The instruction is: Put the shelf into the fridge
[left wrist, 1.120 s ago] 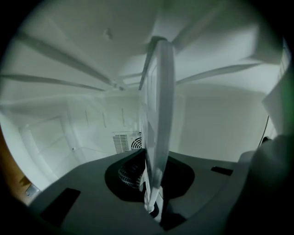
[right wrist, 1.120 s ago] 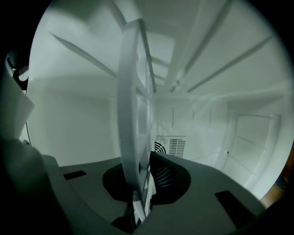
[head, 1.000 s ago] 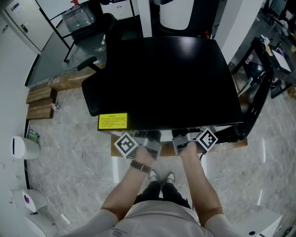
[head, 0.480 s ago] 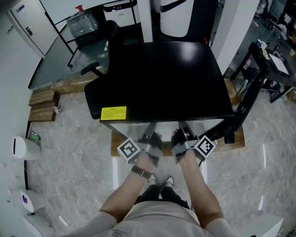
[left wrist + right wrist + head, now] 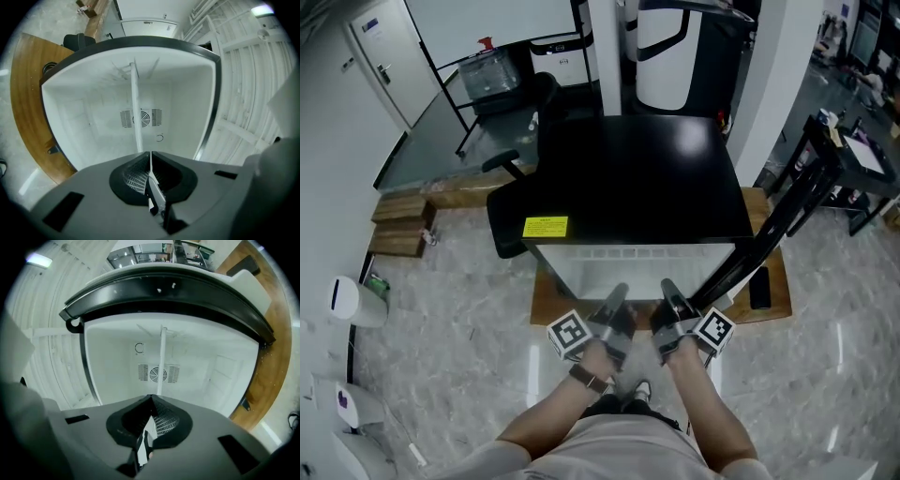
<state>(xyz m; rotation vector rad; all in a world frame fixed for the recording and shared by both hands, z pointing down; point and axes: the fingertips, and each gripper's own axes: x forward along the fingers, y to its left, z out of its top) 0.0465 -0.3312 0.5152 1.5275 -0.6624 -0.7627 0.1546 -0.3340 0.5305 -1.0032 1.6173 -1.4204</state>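
Left claw [image 5: 150, 159] and right claw [image 5: 149, 401], each clamped on thin pale shelf panel [image 5: 136, 112], had pulled back from black-topped white-lined fridge [image 5: 637, 178] within 1 second; shelf apparently not yet seated.

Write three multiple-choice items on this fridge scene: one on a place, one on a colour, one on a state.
1. Where is the yellow label?
A. on the fridge top, near left corner
B. on the floor
C. inside, on the back wall

2. What colour is the fridge's inside?
A. black
B. white
C. blue

3. What are the left claw and right claw doing?
A. both open and empty
B. both shut on the shelf
C. both shut on a bottle

Answers:
1 A: the head view shows the label on the black top's near left corner.
2 B: both gripper views look into white walls.
3 B: in each gripper view the jaws close on the thin shelf, which is seen edge-on.
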